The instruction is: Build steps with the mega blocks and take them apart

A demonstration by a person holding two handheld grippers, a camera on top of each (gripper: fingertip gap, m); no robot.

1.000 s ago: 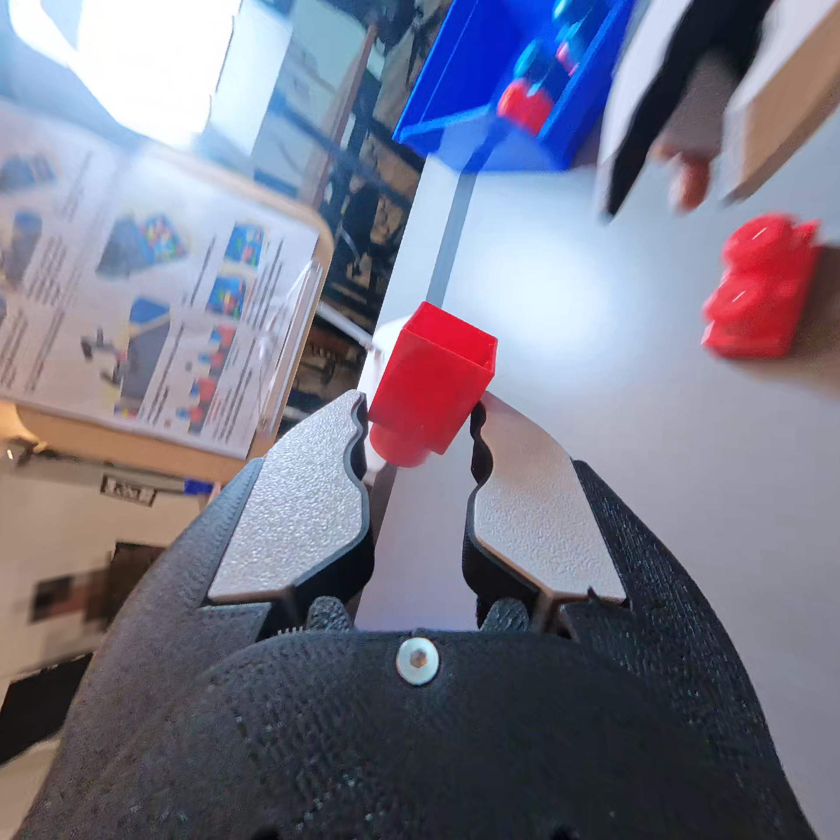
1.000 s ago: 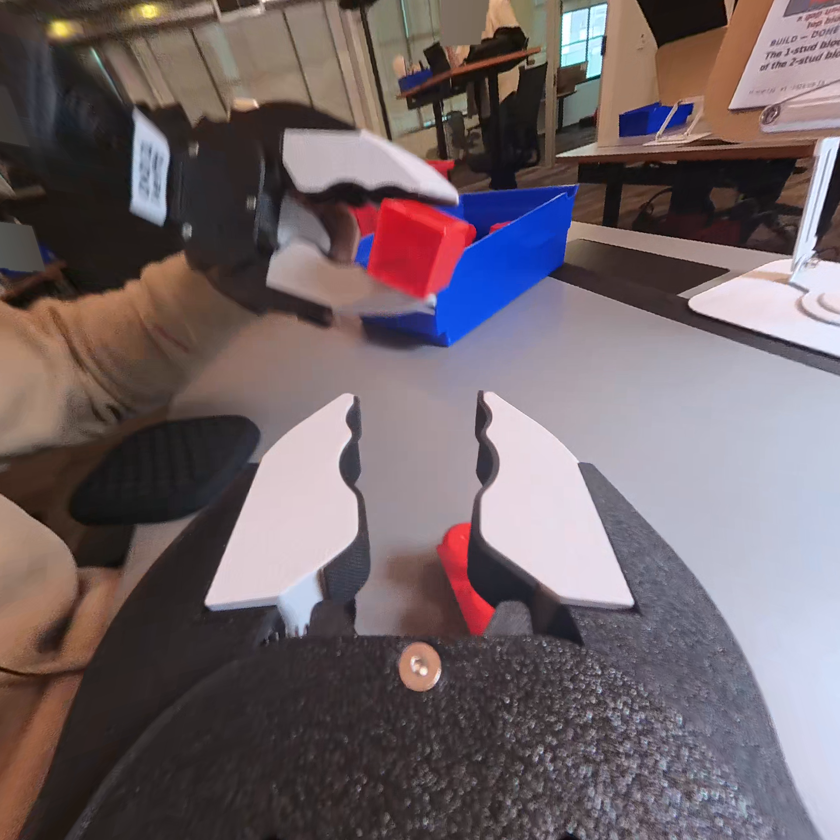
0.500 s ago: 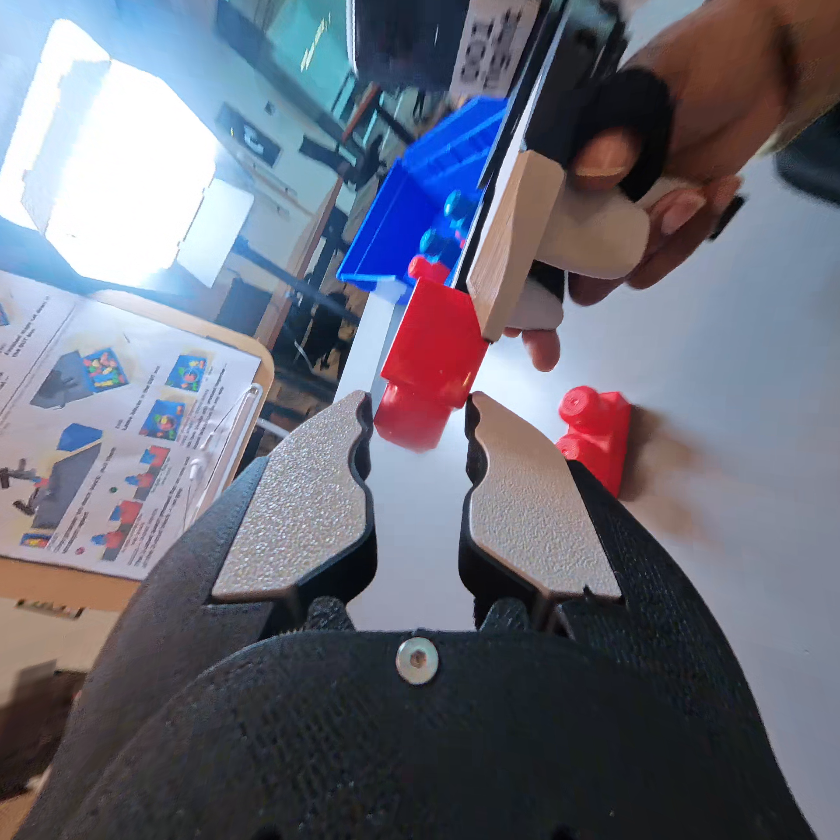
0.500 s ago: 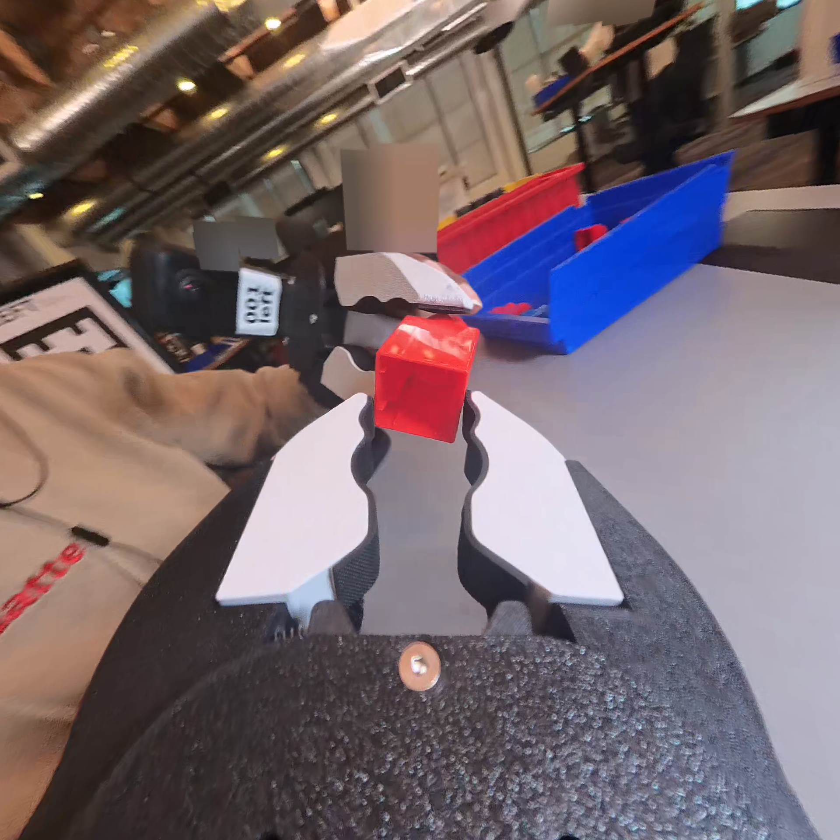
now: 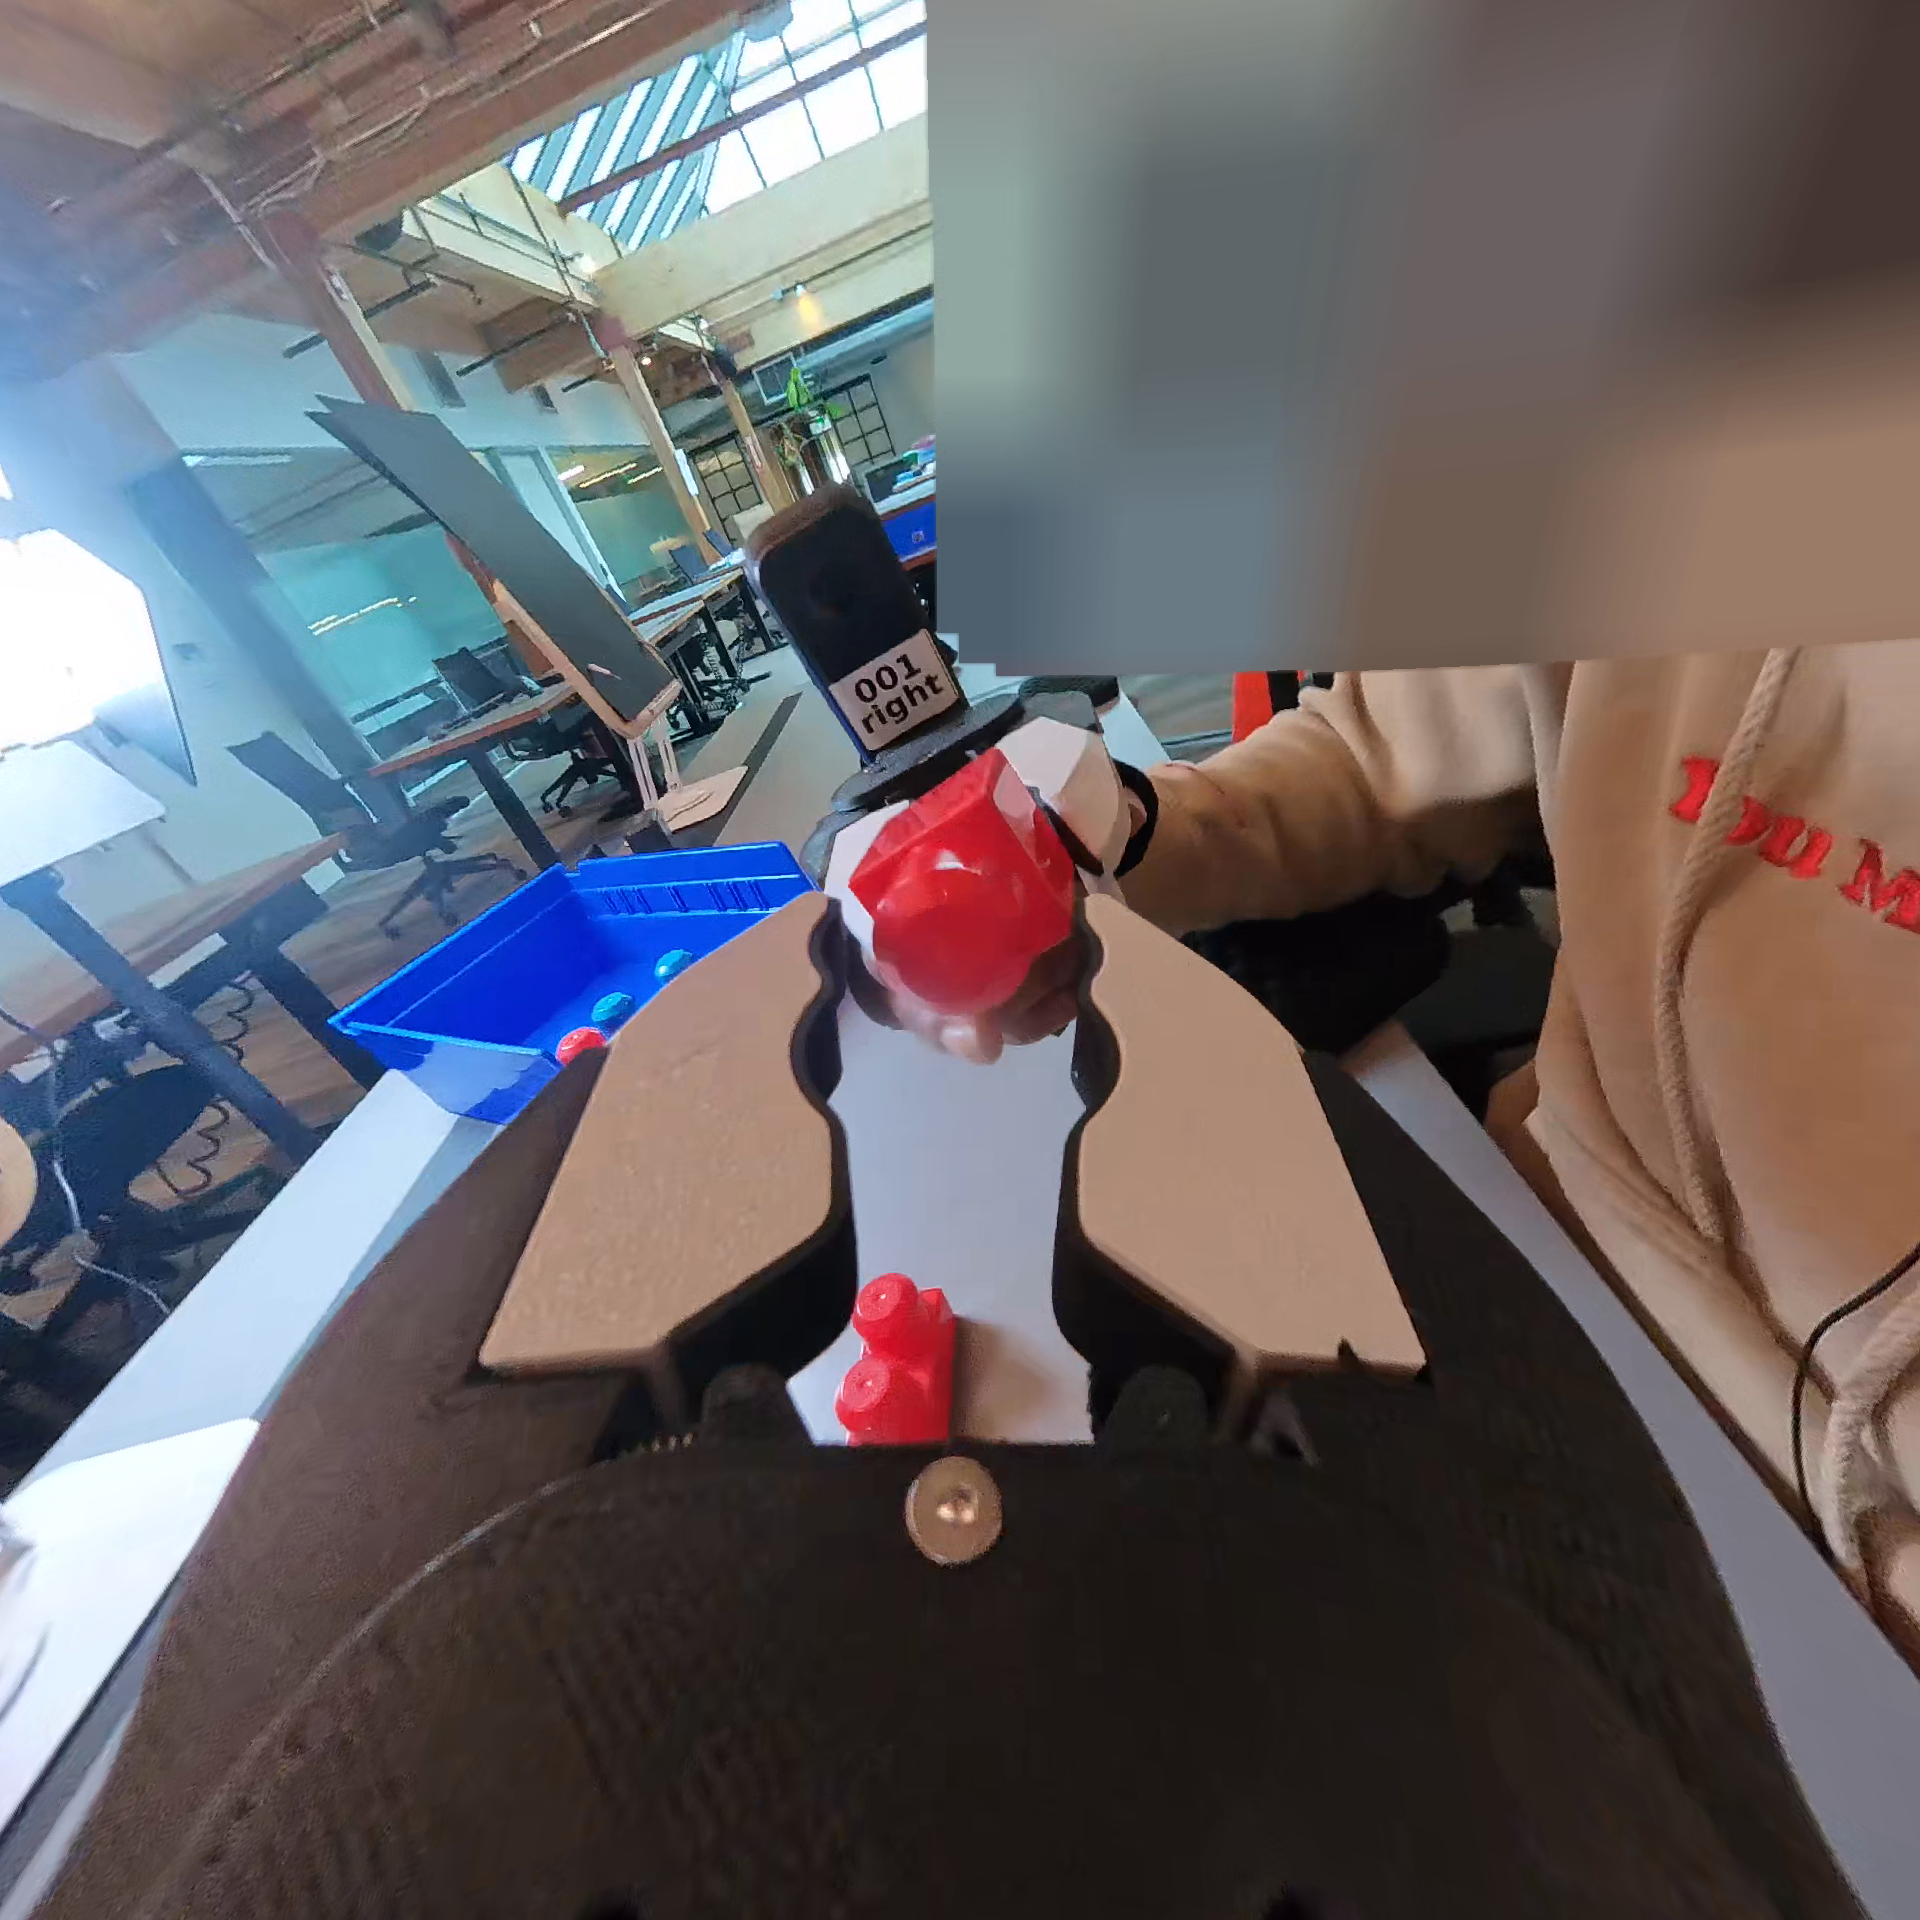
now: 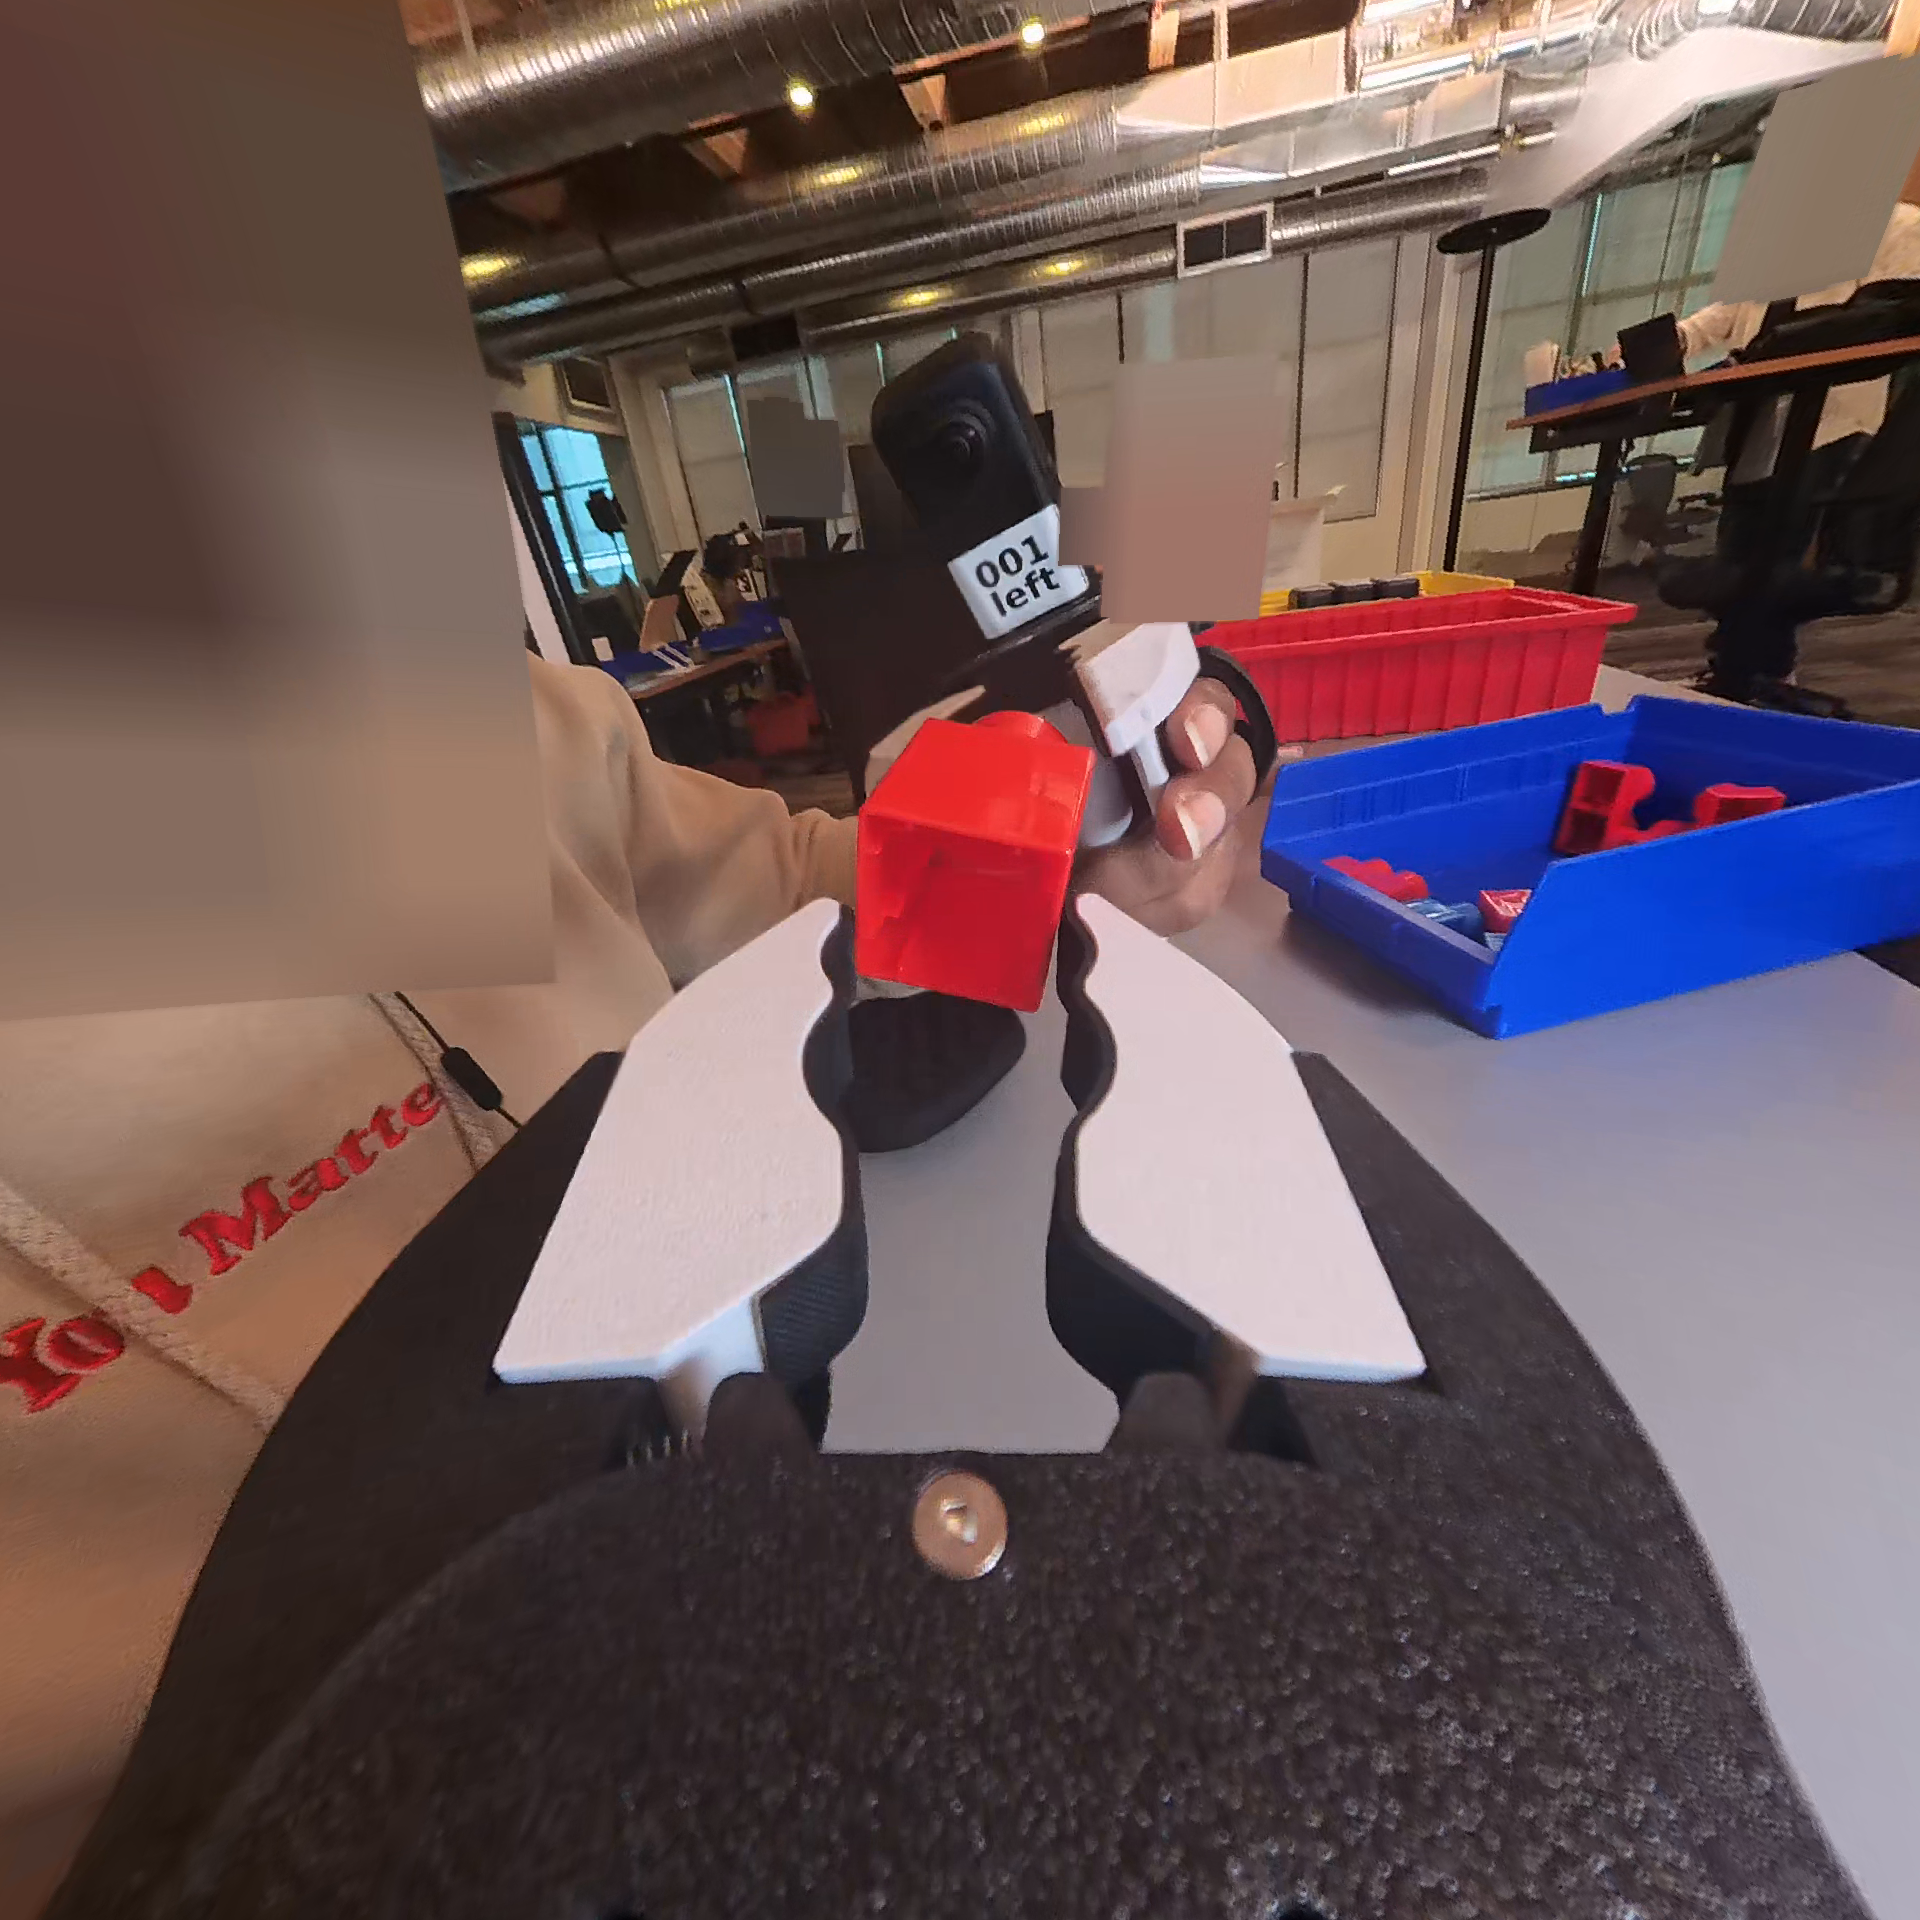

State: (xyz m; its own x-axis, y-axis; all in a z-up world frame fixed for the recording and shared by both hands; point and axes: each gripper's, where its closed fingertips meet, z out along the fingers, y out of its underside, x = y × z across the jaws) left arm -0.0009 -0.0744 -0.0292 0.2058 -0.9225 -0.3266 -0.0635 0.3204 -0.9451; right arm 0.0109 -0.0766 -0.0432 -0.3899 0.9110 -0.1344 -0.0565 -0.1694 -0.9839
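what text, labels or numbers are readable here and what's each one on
I don't quote writing, so here is only what bears it.
sticker on the far camera, left wrist view: short black print, legible
second sticker on the far camera, right wrist view: likewise legible
hoodie: red stitched letters, cut off
block: no writing shows

Red single-stud block; red two-stud block; blue bin; red bin; grey tabletop; cream hoodie, red lettering.
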